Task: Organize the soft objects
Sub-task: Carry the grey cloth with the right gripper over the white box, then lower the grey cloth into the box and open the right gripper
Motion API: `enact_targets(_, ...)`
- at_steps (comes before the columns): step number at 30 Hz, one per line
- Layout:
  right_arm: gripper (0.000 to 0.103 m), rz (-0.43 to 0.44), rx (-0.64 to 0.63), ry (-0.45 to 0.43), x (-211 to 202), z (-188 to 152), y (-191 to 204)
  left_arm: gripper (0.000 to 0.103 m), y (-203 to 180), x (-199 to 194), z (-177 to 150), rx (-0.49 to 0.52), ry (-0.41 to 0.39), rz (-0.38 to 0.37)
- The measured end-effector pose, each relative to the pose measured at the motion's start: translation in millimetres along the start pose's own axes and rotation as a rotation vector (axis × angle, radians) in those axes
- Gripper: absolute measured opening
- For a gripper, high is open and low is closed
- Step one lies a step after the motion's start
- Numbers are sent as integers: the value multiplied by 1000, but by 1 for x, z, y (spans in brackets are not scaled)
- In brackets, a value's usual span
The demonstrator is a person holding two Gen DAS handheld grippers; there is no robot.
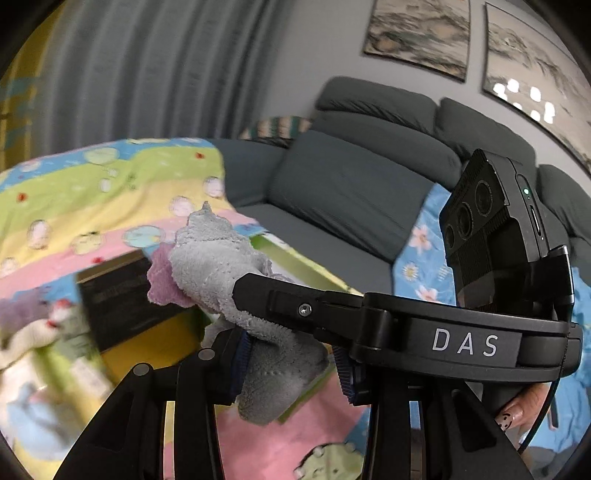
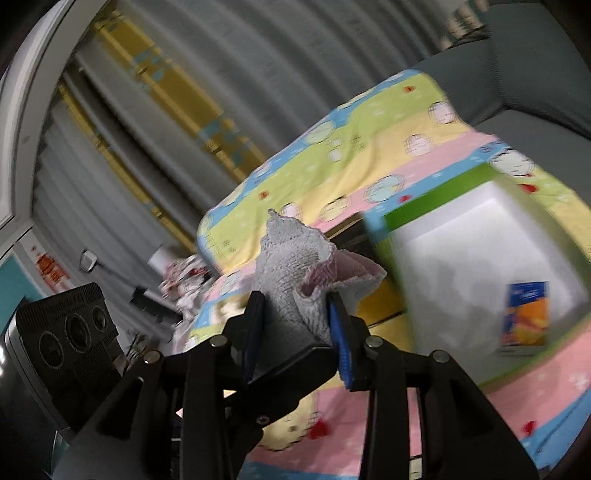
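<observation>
A grey towel with a pink-purple side (image 1: 218,269) hangs in the air between both grippers. My left gripper (image 1: 291,365) is shut on its lower part. My right gripper (image 2: 295,328) is shut on the other end of the towel (image 2: 291,258); its body marked DAS (image 1: 465,343) crosses the left wrist view from the right. Below them stands an open green-and-white cardboard box (image 2: 461,266) on a colourful quilt (image 2: 369,155).
A dark box (image 1: 125,299) lies beside the green one. A grey sofa (image 1: 351,184) stands behind, with grey curtains (image 1: 147,74) and framed pictures (image 1: 417,33) on the wall. Other cloths (image 1: 26,332) lie at the left on the quilt.
</observation>
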State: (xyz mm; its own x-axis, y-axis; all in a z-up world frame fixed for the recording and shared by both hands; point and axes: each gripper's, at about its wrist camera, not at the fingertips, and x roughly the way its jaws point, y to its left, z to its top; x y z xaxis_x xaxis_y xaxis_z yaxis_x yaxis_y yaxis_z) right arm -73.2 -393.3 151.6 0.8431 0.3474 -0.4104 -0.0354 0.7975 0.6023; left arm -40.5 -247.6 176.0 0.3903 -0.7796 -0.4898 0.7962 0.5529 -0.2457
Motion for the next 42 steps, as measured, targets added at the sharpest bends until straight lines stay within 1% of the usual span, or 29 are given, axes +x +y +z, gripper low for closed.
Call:
enact_targets(3, 35, -30, 34, -29, -8, 4, -23, 40, -8, 27, 3, 29, 19, -47)
enact_targets(5, 35, -60, 70, -43, -13, 6, -38, 40, -10, 43, 5, 30, 42, -80)
enact_targets(10, 35, -96, 165, -69, -16, 10, -70, 40, -18, 73, 9, 49, 90, -119)
enact_targets(15, 35, -163, 223, -82, -16, 10, -87, 40, -16, 100, 5, 37, 123, -161)
enact_targets(17, 35, -214, 234, -78, -13, 10, -90, 40, -14, 109, 1, 17, 137, -164)
enact_targets(19, 35, -242, 249, -72, -10, 9, -94, 40, -11, 116, -2, -5, 156, -170)
enact_targets(22, 35, -275, 257, -72, -10, 9, -98, 40, -9, 121, -3, -20, 165, -169)
enact_targets(26, 35, -324, 256, -78, -10, 10, -98, 40, -11, 124, -4, -28, 193, -133)
enact_targets(27, 35, -342, 256, -82, -11, 10, -98, 41, -11, 124, -4, -31, 208, -124)
enact_targets(28, 35, -359, 246, -85, -11, 10, -97, 44, -11, 124, -4, -33, 217, -121)
enact_targets(30, 50, -394, 219, -110, -15, 12, -92, 45, -9, 116, -4, -37, 212, -113)
enact_targets(31, 67, -394, 214, -128, -18, 12, -90, 52, -9, 112, -4, -35, 203, -106)
enact_targets(32, 74, -386, 204, -147, -21, 12, -87, 60, -8, 105, -3, -29, 191, -95)
enact_targets(33, 75, -381, 198, -157, -24, 12, -85, 77, -8, 99, -1, -25, 187, -79)
enact_targets(34, 77, -378, 192, -168, -27, 13, -82, 84, -8, 92, 0, -21, 175, -65)
enact_targets(35, 83, -377, 190, -179, -29, 13, -79, 84, -8, 81, 2, -18, 143, -52)
enact_targets(36, 85, -377, 185, -192, -31, 13, -75, 84, -7, 74, 4, -15, 120, -45)
enact_targets(42, 89, -371, 120, -219, -38, 13, -47, 84, 5, 28, 5, -43, 68, 25)
